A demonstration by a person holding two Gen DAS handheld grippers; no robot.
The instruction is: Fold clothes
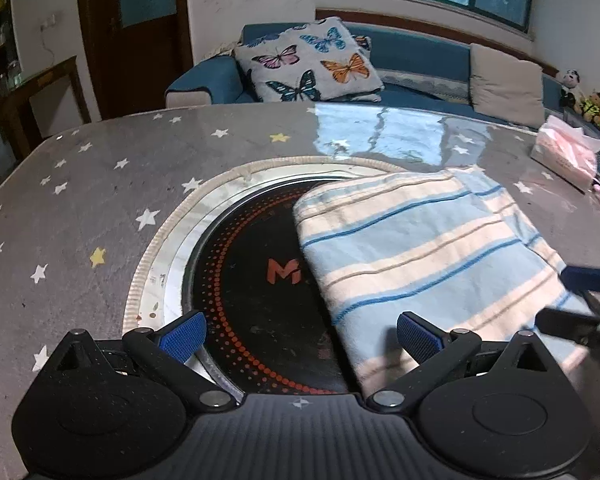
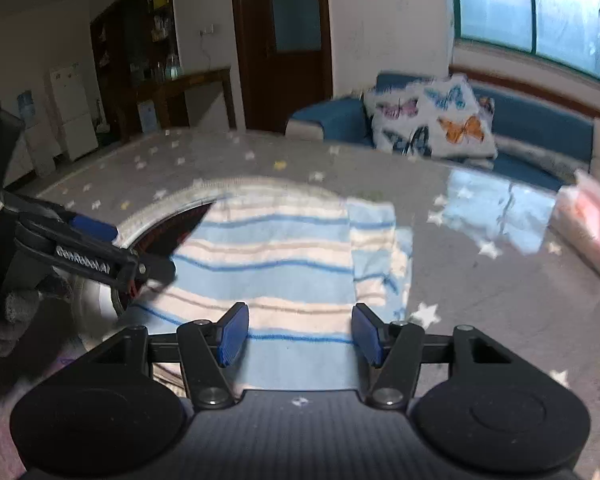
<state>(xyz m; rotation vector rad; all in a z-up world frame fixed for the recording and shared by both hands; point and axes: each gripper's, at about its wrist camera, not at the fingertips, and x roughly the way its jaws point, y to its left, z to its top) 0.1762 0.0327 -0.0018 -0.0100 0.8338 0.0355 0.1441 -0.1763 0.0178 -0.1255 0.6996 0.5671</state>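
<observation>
A folded cloth [image 1: 420, 248] with light blue and cream stripes lies flat on the table, its left part over the black round cooktop [image 1: 252, 280]. My left gripper [image 1: 300, 336] is open wide at the cloth's near left edge, with its right pad [image 1: 418, 338] above the fabric. My right gripper [image 1: 552, 298] comes in from the right edge of that view. In the right wrist view the right gripper [image 2: 300, 334] is open just over the near edge of the cloth [image 2: 280, 256], pads apart and not pressing on it. The left gripper [image 2: 140, 252] shows at the left, held by a gloved hand [image 2: 12, 312].
The table [image 1: 80, 208] has a grey cover with stars. A pink tissue pack [image 1: 564, 156] lies at its far right. Beyond the table stands a blue sofa [image 1: 420, 48] with a butterfly cushion [image 1: 308, 64]. A dark wooden door and shelves stand at the back left.
</observation>
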